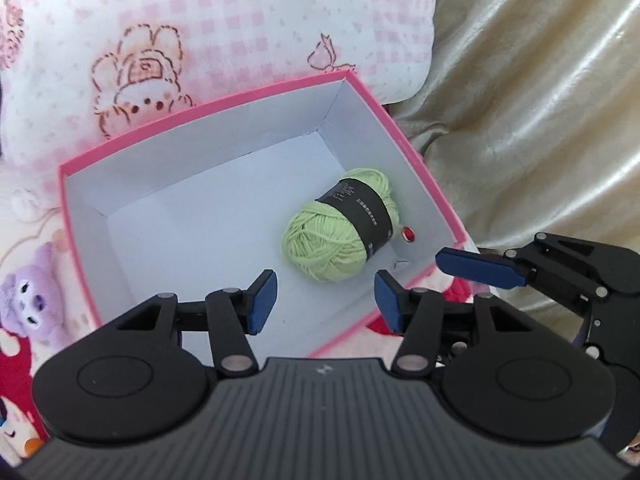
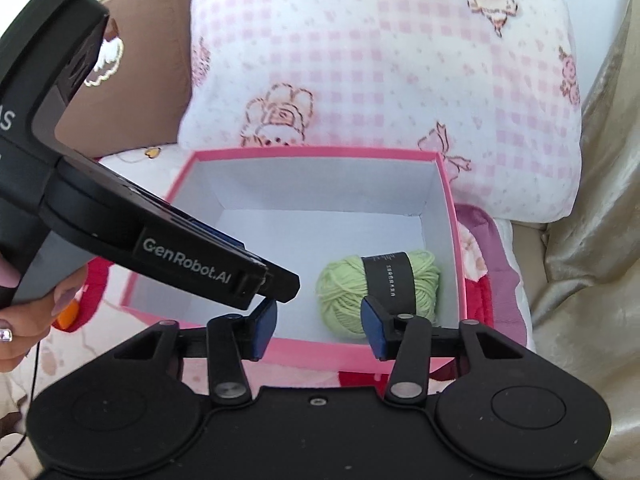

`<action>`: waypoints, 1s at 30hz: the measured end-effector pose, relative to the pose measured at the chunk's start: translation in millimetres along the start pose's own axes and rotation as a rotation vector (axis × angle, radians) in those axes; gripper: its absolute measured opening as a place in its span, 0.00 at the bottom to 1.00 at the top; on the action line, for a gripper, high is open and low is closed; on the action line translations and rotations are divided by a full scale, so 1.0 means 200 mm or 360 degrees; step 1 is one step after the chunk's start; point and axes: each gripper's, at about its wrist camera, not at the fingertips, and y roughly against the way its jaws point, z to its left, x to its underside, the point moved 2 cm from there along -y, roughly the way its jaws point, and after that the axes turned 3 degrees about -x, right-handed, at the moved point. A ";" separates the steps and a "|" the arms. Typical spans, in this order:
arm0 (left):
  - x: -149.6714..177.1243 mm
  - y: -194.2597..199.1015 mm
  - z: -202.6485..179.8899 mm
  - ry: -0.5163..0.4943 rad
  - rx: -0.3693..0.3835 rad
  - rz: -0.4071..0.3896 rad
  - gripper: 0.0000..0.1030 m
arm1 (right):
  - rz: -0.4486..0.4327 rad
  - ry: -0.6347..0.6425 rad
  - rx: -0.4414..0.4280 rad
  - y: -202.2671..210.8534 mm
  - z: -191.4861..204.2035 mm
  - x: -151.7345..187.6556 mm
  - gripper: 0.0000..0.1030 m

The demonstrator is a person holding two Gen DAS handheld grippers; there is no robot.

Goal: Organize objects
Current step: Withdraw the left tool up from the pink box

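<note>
We've got both grippers empty, jaws part-open, above the pink box's [image 1: 408, 152] near rim: green yarn ball [image 1: 340, 226] lies inside by the right wall w/ its long axis slanting toward the far-right corner, right gripper [image 2: 320, 328] nearer vs left gripper [image 1: 326, 300].

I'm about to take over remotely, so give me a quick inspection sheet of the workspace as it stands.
Surface: soft cartoon-print blanket, uneven, under the box.
Job's things: pink box, lid off, white inside; green yarn ball with a black band lies on its floor near one corner, beside a small red spot I cannot identify.
Clutter: nothing loose seen outside the box.
Grippers: left gripper open and empty above the box; right gripper open and empty at the box's near rim.
Cables: thin black cord hanging below the hand.
Surroundings: pink checked pillow, brown cushion, shiny beige fabric.
</note>
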 end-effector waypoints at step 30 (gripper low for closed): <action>0.41 0.84 0.23 -0.0064 -0.0101 -0.0018 0.80 | 0.0051 0.0037 -0.0161 0.40 0.46 0.06 0.87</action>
